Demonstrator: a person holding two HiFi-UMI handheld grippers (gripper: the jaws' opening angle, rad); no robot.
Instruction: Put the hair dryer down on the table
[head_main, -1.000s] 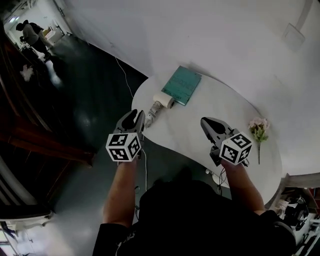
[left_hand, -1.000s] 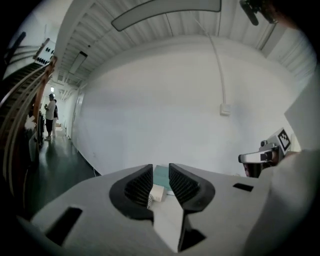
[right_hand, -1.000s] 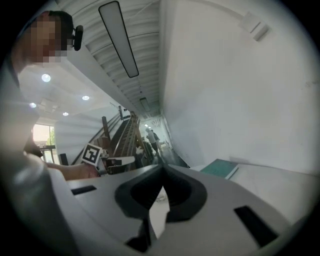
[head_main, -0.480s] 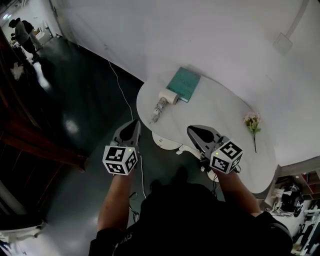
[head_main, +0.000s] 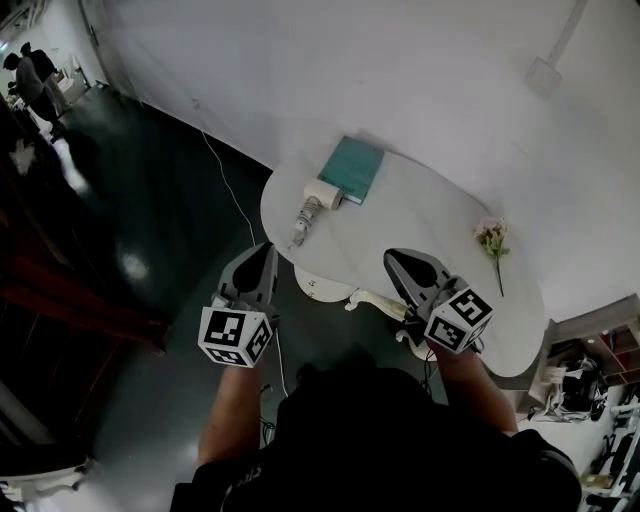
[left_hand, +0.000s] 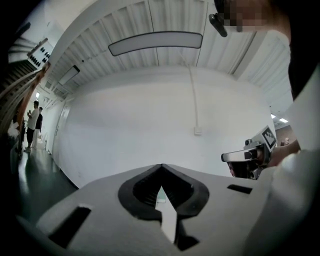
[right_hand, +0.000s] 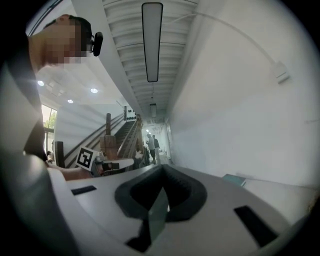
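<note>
The hair dryer (head_main: 310, 207), white with a ribbed grey nozzle, lies on the white oval table (head_main: 420, 215) near its left edge, its body end against a teal book (head_main: 351, 169). Neither gripper touches it. My left gripper (head_main: 264, 248) hangs over the dark floor, short of the table's near-left edge, jaws shut and empty (left_hand: 161, 166). My right gripper (head_main: 392, 257) hovers at the table's near edge, also shut with nothing in it (right_hand: 161, 167). Both point level toward the white wall.
A small bunch of pink flowers (head_main: 489, 238) lies on the table's right side. A thin cable (head_main: 225, 175) runs across the floor from the wall toward the table base (head_main: 330, 285). People (head_main: 25, 75) stand far left. Clutter (head_main: 585, 385) sits at the lower right.
Both grippers have drawn back from the table toward me. The left jaws, open beside the hair dryer a second ago, are now shut. The hair dryer stays on the table.
</note>
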